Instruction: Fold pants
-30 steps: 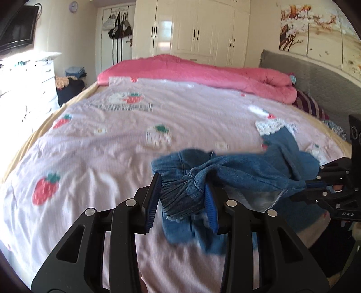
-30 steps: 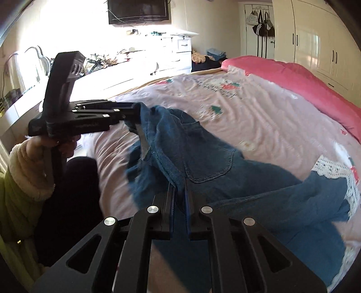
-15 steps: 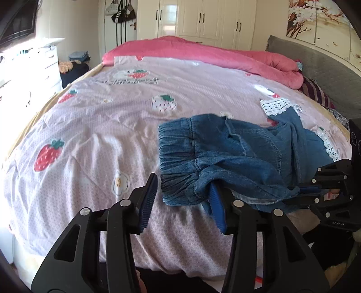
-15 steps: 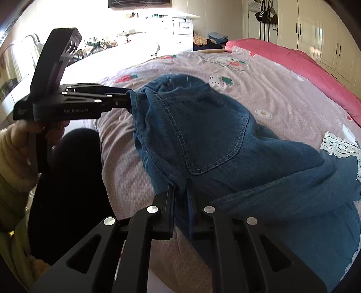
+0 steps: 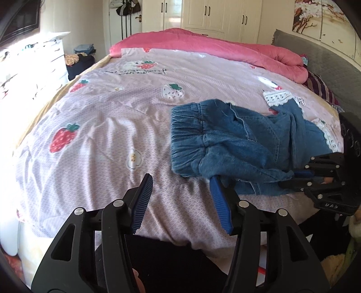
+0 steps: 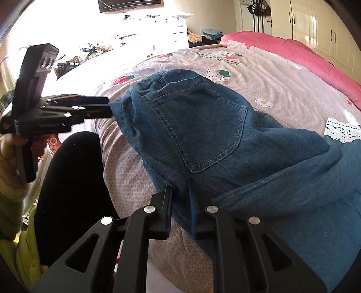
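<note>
Two grippers work one pair of soft blue denim pants [image 5: 237,144] with a gathered elastic waistband and stitched patch pocket (crumpled, near the bed's edge) on a pink strawberry-print quilt [image 5: 112,117]. Left gripper [image 5: 180,184] gapes wide, its right ribbed blue pad touching denim. Right gripper [image 6: 180,191] is nearly closed, pinching a fold.

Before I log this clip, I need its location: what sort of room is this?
A home bedroom, most likely: a bed with a strawberry-print cover, a pink duvet bunched at its far side, and white wardrobes along the wall.
</note>
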A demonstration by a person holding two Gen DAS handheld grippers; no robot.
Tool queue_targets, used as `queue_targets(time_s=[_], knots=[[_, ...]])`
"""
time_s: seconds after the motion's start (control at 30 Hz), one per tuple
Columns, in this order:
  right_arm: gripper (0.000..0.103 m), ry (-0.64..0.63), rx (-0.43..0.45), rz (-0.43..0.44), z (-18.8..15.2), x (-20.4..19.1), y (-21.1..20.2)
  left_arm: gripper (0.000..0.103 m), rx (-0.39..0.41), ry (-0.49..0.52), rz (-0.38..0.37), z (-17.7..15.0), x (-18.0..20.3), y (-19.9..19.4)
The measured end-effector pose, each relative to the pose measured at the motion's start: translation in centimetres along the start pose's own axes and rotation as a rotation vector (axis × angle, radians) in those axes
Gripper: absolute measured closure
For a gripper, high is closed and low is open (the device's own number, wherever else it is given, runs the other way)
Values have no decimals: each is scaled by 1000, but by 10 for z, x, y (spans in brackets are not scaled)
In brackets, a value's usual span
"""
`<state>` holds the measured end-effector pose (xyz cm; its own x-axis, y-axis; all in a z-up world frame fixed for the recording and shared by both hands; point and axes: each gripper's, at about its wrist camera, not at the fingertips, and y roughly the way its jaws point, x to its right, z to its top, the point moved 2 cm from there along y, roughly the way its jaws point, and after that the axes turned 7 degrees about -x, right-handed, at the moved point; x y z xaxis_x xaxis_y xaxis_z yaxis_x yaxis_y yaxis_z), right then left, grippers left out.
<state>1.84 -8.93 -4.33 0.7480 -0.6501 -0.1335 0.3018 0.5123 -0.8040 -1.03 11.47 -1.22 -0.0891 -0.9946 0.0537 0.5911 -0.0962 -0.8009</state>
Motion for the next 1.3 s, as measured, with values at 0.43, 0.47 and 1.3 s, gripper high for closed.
queue_targets(time_s=[0.43,0.47,1.3], knots=[[78,7,-24,28,-9,1,-5,58,36,11,-109,37,49,3],[78,9,-26,26,-10,1,-6,58,25,29,-117,37,56,11],[55,231,-26,-64,6,55,-7,50,1,105,-81,18,70,48]])
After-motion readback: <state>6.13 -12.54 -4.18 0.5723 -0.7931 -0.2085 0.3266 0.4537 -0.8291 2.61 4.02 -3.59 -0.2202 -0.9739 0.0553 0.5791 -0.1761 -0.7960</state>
